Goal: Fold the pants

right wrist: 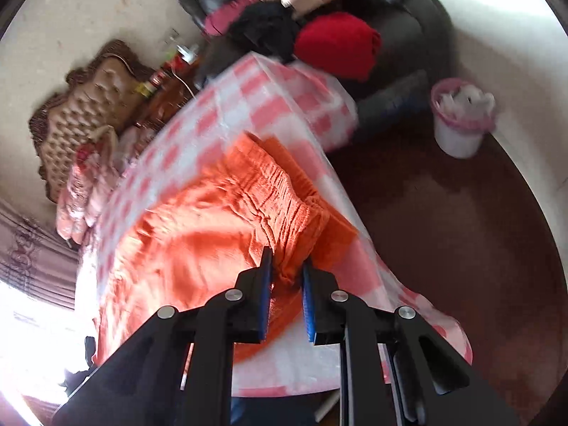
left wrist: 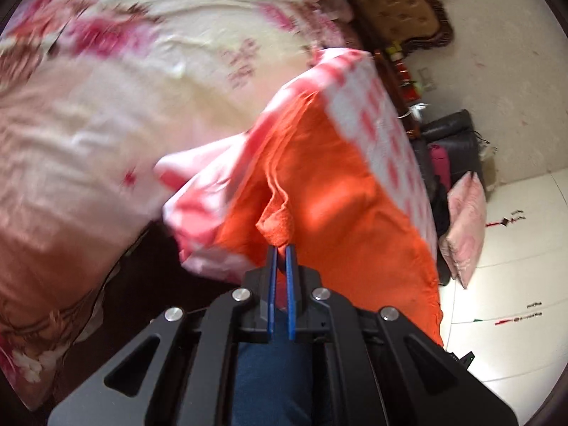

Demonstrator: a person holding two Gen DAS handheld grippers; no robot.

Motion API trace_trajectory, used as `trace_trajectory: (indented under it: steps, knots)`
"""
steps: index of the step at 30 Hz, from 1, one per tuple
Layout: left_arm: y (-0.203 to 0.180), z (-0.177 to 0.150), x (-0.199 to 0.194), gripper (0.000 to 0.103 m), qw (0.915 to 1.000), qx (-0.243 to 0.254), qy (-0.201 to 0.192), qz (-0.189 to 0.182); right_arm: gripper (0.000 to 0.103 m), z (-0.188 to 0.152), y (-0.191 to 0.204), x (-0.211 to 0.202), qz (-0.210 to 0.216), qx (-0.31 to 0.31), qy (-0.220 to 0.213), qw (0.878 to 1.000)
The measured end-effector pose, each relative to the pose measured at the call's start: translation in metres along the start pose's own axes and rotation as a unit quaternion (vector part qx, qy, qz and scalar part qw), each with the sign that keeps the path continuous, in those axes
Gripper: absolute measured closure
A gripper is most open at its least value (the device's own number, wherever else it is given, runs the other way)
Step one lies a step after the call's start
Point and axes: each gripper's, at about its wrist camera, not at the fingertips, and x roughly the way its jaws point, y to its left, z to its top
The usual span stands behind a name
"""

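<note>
Orange pants [left wrist: 319,184] lie on a table under a pink-and-white checked cloth [left wrist: 376,120]. In the left wrist view my left gripper [left wrist: 281,248] is shut on a folded hem corner of the pants. In the right wrist view the pants [right wrist: 198,234] show their gathered elastic waistband [right wrist: 280,191]. My right gripper [right wrist: 287,261] has its blue pads partly closed around the waistband edge, with orange cloth bunched between them. Both views are blurred by motion.
A bed with a floral cover [left wrist: 106,106] lies left of the table. A brown tufted headboard [right wrist: 88,106], a dark sofa with red and black clothes [right wrist: 337,42] and a white bin with a pink liner [right wrist: 461,120] stand around. A pink cushion [left wrist: 465,227] leans by the table.
</note>
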Motion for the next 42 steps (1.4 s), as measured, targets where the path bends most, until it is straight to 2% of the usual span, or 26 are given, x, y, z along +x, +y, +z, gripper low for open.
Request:
trace_trajectory:
  steps: [3,5,8,11,13,16,20,23,26,29,31,33,36,39,41,42]
  knots:
    - [0.004,0.000,0.006,0.099,1.0000,-0.004,0.000,0.003,0.087,-0.004,-0.004,0.013,-0.024,-0.011,0.011,1.000]
    - [-0.002,0.002,-0.006,0.099,0.9998,0.003,-0.016,-0.009,0.087,-0.004,0.000,0.003,-0.016,-0.012,0.000,1.000]
    - [-0.013,0.001,-0.015,0.098,0.9992,0.024,-0.031,-0.005,0.087,-0.007,0.010,-0.021,0.003,-0.022,-0.029,0.999]
    - [0.001,0.003,-0.006,0.098,0.9998,0.002,-0.021,-0.001,0.087,-0.014,0.014,-0.020,-0.010,-0.037,-0.025,0.999]
    - [0.010,0.002,-0.003,0.098,0.9997,-0.016,-0.019,-0.007,0.087,-0.018,0.002,-0.012,-0.013,-0.021,-0.013,1.000]
    - [0.005,0.002,-0.016,0.098,0.9989,-0.017,-0.032,-0.029,0.087,-0.018,-0.010,-0.021,0.024,0.011,-0.016,1.000]
    - [-0.013,0.007,-0.043,0.098,0.9974,-0.001,-0.060,-0.041,0.088,-0.011,-0.001,-0.042,0.046,0.003,-0.032,0.998]
    - [-0.001,0.008,-0.041,0.098,0.9976,-0.017,-0.055,-0.040,0.088,-0.019,-0.003,-0.028,0.013,-0.015,-0.016,1.000]
    - [0.017,-0.001,-0.020,0.098,0.9992,-0.025,-0.028,-0.013,0.088,-0.034,-0.012,-0.005,-0.024,-0.033,0.000,0.999]
    - [0.028,-0.006,-0.010,0.098,0.9992,-0.032,-0.024,-0.006,0.087,-0.038,-0.013,0.004,-0.037,-0.050,-0.006,0.998]
    - [0.027,-0.008,-0.007,0.098,0.9995,-0.017,-0.027,0.005,0.087,-0.037,-0.005,0.000,-0.046,-0.067,-0.019,0.996]
    - [0.026,-0.009,-0.005,0.098,0.9995,-0.008,-0.028,0.010,0.087,-0.038,0.008,-0.001,-0.073,-0.103,-0.027,0.992]
    - [0.029,-0.011,-0.003,0.097,0.9995,-0.006,-0.028,0.014,0.085,-0.039,0.010,0.010,-0.102,-0.118,-0.017,0.988]
    - [0.033,-0.014,-0.001,0.093,0.9994,-0.007,-0.028,0.018,0.060,-0.042,0.008,0.014,-0.133,-0.130,-0.026,0.982]
    - [0.039,-0.013,-0.001,0.081,0.9991,-0.014,-0.032,0.024,0.034,-0.043,0.007,0.016,-0.167,-0.145,-0.035,0.975]
    - [0.041,-0.012,-0.002,0.077,0.9990,-0.018,-0.034,0.024,0.030,-0.043,0.006,0.018,-0.183,-0.151,-0.040,0.971]
